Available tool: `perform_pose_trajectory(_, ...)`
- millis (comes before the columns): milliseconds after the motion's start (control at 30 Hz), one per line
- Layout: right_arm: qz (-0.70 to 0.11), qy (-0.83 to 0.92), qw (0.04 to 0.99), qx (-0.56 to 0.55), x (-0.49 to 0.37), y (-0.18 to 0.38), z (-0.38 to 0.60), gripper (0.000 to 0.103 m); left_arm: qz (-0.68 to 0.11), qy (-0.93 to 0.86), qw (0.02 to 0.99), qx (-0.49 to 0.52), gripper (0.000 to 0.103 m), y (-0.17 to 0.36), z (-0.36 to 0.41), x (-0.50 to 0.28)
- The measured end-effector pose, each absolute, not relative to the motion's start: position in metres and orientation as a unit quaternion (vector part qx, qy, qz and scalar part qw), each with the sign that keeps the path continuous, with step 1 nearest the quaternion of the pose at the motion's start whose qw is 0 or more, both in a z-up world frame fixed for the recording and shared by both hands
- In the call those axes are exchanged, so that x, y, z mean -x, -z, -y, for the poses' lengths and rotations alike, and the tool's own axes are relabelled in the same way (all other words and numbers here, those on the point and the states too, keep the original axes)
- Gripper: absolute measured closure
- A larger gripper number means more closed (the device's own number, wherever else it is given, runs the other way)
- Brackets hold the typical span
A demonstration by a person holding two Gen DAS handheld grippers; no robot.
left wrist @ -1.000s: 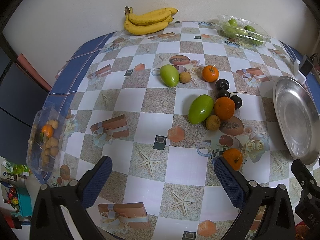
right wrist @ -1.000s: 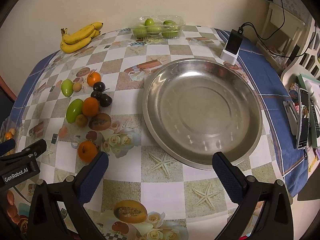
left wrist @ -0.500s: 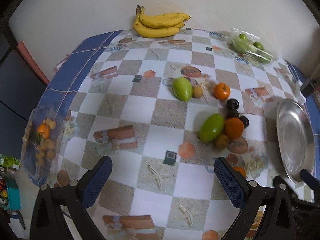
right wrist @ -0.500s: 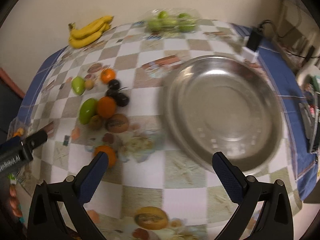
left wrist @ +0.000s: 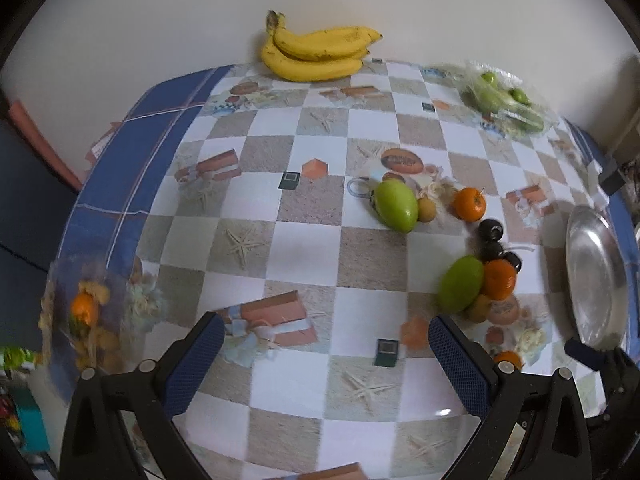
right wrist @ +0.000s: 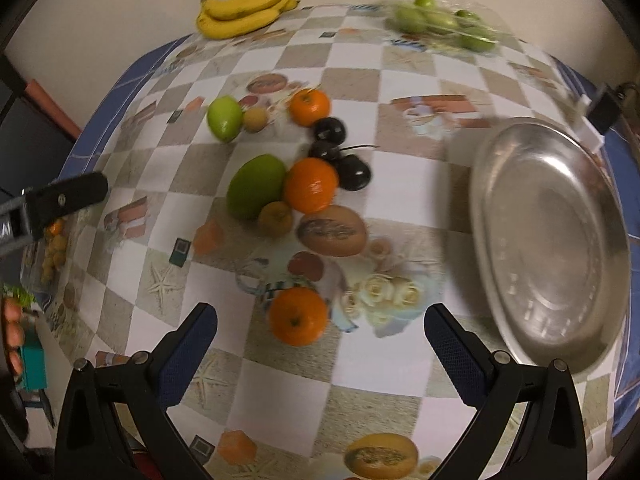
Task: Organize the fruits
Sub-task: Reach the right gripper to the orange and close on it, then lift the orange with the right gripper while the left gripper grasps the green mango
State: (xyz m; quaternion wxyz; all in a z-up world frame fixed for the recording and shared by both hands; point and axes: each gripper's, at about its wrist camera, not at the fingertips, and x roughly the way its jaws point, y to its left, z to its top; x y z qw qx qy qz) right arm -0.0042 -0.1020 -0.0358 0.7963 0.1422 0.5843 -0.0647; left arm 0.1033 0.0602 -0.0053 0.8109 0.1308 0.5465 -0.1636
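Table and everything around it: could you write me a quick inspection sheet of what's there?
Surface: table under a checkered printed cloth.
Job's things: three oranges, nearest one alone; two green mangoes, larger touching an orange; dark plums; small brown fruits; bananas by the wall; empty steel tray.
Clutter: bagged green fruit at the far edge; bag of small fruit at the left edge.
Grippers: left gripper and right gripper both open, holding nothing, above the cloth.
Cables: nothing seen.
Surroundings: plain wall; small dark device past the tray.
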Motion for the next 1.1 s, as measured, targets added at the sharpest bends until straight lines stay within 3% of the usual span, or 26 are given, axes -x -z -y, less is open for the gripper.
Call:
perform_pose_trajectory(200, -0.601, 0.048, 0.786, -0.137, -0.006, 0.048, 0.091, 0.0, -0.577, 0.147, 0.787, -0.159, 0.0, 0.024, -0.072, -0.123)
perform_pose_trajectory(367, -0.608, 0.038, 0.782, -0.135, -0.012, 0.055, 0.087, 0.001, -0.598, 0.159, 0.777, -0.118, 0.001, 0.033, -0.088, -0.137)
perform_pose_trajectory(533, -0.618, 0.032, 0.773, -0.137, -0.015, 0.064, 0.084, 0.021, -0.602, 0.144, 0.778, -0.107, 0.005, 0.036, -0.102, -0.153)
perform_pose_trajectory(667, -0.624, 0.031, 0.768, -0.141, -0.016, 0.069, 0.084, 0.028, -0.614, 0.147, 0.771, -0.084, 0.006, 0.039, -0.112, -0.159)
perform_pose_trajectory(833, -0.629, 0.03, 0.762, -0.15, -0.015, 0.074, 0.085, 0.054, -0.617, 0.16, 0.766, -0.079, 0.008, 0.037, -0.117, -0.16)
perform_pose_trajectory(1000, -0.628, 0.034, 0.762, -0.155, -0.014, 0.073, 0.089, 0.065, -0.621, 0.156, 0.765, -0.076, 0.011, 0.035, -0.124, -0.164)
perform_pose_trajectory(1100, -0.628, 0.033, 0.76, -0.162, -0.008, 0.071, 0.094, 0.065, -0.622, 0.159, 0.763, -0.074, 0.011, 0.032, -0.125, -0.165)
